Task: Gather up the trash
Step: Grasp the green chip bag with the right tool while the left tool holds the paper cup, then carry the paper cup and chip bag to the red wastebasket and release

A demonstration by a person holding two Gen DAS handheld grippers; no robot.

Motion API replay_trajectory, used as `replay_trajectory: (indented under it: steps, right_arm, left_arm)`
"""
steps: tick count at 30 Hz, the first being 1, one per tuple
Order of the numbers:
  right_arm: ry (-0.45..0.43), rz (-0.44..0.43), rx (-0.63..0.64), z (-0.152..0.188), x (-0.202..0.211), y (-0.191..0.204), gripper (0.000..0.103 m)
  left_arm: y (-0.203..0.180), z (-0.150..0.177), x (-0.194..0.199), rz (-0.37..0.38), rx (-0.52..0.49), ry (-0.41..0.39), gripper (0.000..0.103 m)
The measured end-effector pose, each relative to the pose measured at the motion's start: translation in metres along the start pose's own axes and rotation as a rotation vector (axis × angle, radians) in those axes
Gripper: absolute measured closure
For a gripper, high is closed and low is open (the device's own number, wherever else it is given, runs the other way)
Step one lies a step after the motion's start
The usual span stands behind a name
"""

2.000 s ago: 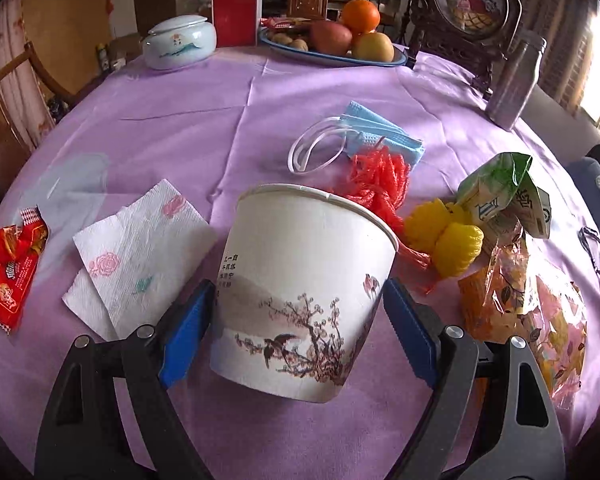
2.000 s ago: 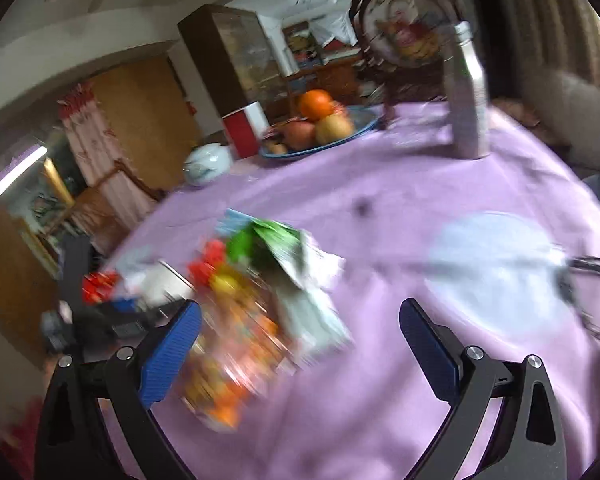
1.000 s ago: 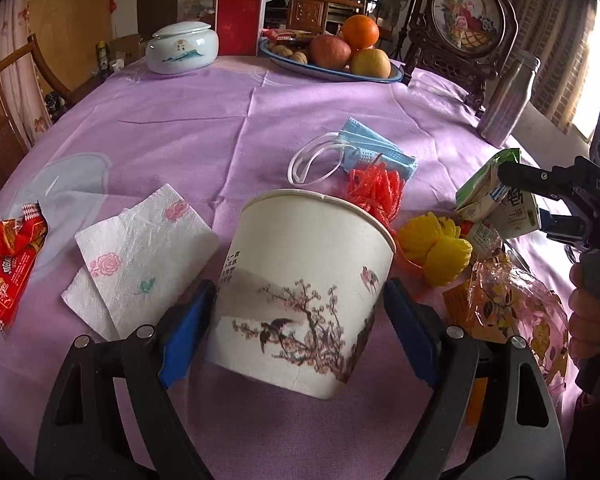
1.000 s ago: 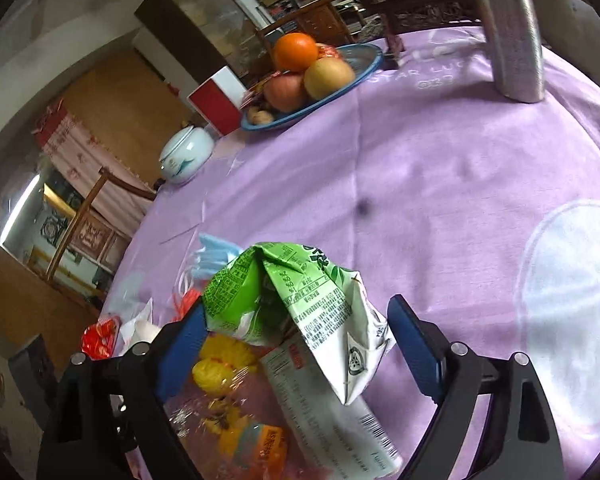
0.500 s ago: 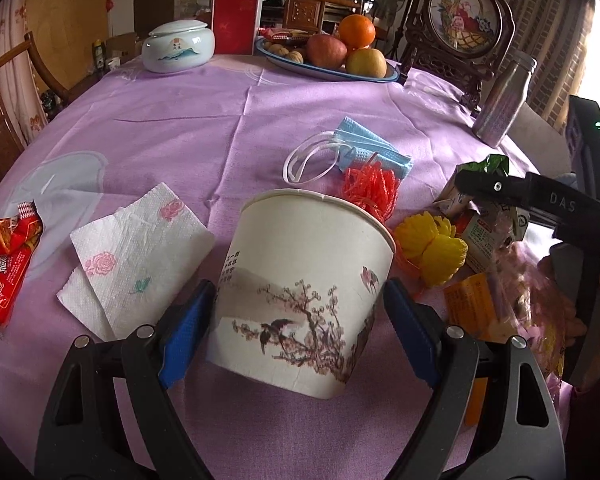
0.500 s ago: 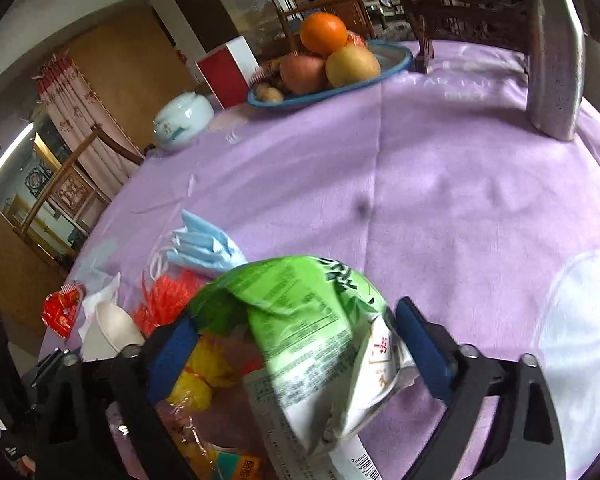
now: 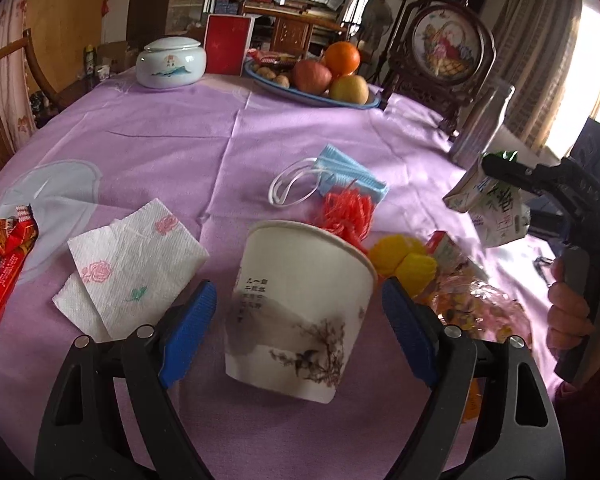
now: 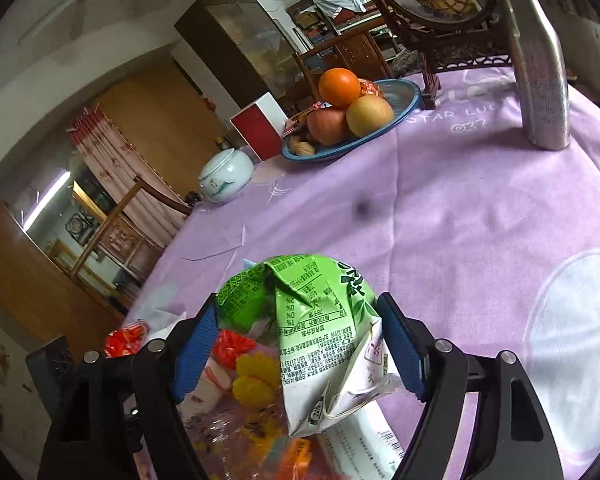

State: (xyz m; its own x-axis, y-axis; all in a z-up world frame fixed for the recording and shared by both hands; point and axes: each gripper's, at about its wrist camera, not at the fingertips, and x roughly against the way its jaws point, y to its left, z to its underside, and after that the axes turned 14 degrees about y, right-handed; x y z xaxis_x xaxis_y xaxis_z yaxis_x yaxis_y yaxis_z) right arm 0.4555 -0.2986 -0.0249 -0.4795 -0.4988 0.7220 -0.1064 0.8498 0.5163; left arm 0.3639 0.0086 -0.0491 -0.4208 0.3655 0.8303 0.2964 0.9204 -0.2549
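Note:
My left gripper (image 7: 297, 286) is shut on a white paper cup (image 7: 296, 312) printed with blossoms and birds, which hangs tilted just above the purple tablecloth (image 7: 172, 148). My right gripper (image 8: 296, 304) has a crumpled green and white carton (image 8: 316, 320) between its blue pads. Its jaws are closing on the carton, which hangs clear of the table at the right (image 7: 496, 208). White napkins (image 7: 132, 264), a red wrapper (image 7: 4, 252), a blue face mask (image 7: 348, 176), red shreds (image 7: 348, 212), yellow lumps (image 7: 404, 264) and a clear printed bag (image 7: 476, 312) lie on the cloth.
At the far side stand a blue fruit plate (image 7: 374, 103), a white lidded jar (image 7: 168, 64), a red box (image 7: 226, 44), a framed ornament (image 7: 446, 48) and a metal bottle (image 7: 480, 124). A wooden chair (image 7: 4, 80) is beyond the left edge. A hand (image 7: 572, 312) holds the right gripper.
The right gripper came in from the right, closed around the green carton and raised it off the clear bag. The cup now sits more tilted in the left gripper, which barely moved.

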Motion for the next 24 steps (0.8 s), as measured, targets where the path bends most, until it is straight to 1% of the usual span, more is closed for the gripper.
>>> replay_trajectory:
  steps: [4,5,7,8,9,10,14,15,16,17,19,21,22,23,24]
  right_arm:
    - [0.0,0.013,0.015,0.001,-0.001,0.006,0.026]
    - [0.0,0.013,0.018,0.001,-0.001,0.007,0.026]
    - [0.004,0.011,0.02,0.001,-0.002,0.008,0.026]
    - [0.006,0.011,0.018,0.001,-0.002,0.008,0.026]
    - [0.008,0.011,0.015,0.001,-0.003,0.007,0.026]
    - [0.01,0.01,0.013,0.001,-0.003,0.007,0.026]
    - [0.012,0.007,0.007,0.002,-0.003,0.006,0.026]
    - [0.011,0.007,0.007,0.002,-0.003,0.006,0.026]
    - [0.012,0.008,0.007,0.002,-0.003,0.006,0.026]
    - [0.011,0.007,0.008,0.002,-0.003,0.006,0.026]
    - [0.006,0.001,0.009,0.002,-0.002,0.006,0.026]
    - [-0.002,-0.008,0.011,0.003,0.001,0.007,0.026]
    - [-0.005,-0.013,0.011,0.004,0.002,0.007,0.026]
    - [-0.009,-0.021,0.01,0.006,0.004,0.006,0.026]
    - [-0.015,-0.027,0.011,0.009,0.007,0.005,0.026]
  left_arm:
    - [-0.003,0.0,-0.002,0.033,-0.018,0.017,0.022]
    - [-0.005,0.001,-0.003,0.03,-0.034,0.025,0.02]
    - [-0.011,0.001,-0.006,-0.01,-0.056,0.04,0.016]
    - [-0.015,0.0,-0.009,-0.037,-0.066,0.053,0.011]
    - [-0.017,-0.001,-0.012,-0.057,-0.073,0.069,0.008]
    - [-0.017,-0.001,-0.016,-0.071,-0.076,0.086,0.008]
    - [-0.023,-0.006,-0.039,-0.15,-0.094,0.207,0.008]
    - [-0.026,-0.005,-0.042,-0.178,-0.106,0.214,0.013]
    - [-0.03,-0.004,-0.042,-0.202,-0.118,0.204,0.02]
    - [-0.034,-0.003,-0.041,-0.219,-0.136,0.197,0.025]
    - [-0.037,-0.001,-0.032,-0.209,-0.146,0.152,0.025]
    - [-0.029,0.002,-0.014,-0.144,-0.112,0.064,0.025]
    - [-0.024,0.004,-0.007,-0.119,-0.093,0.032,0.025]
    - [-0.015,0.007,0.004,-0.086,-0.053,-0.019,0.025]
    - [-0.009,0.01,0.011,-0.069,-0.022,-0.045,0.025]
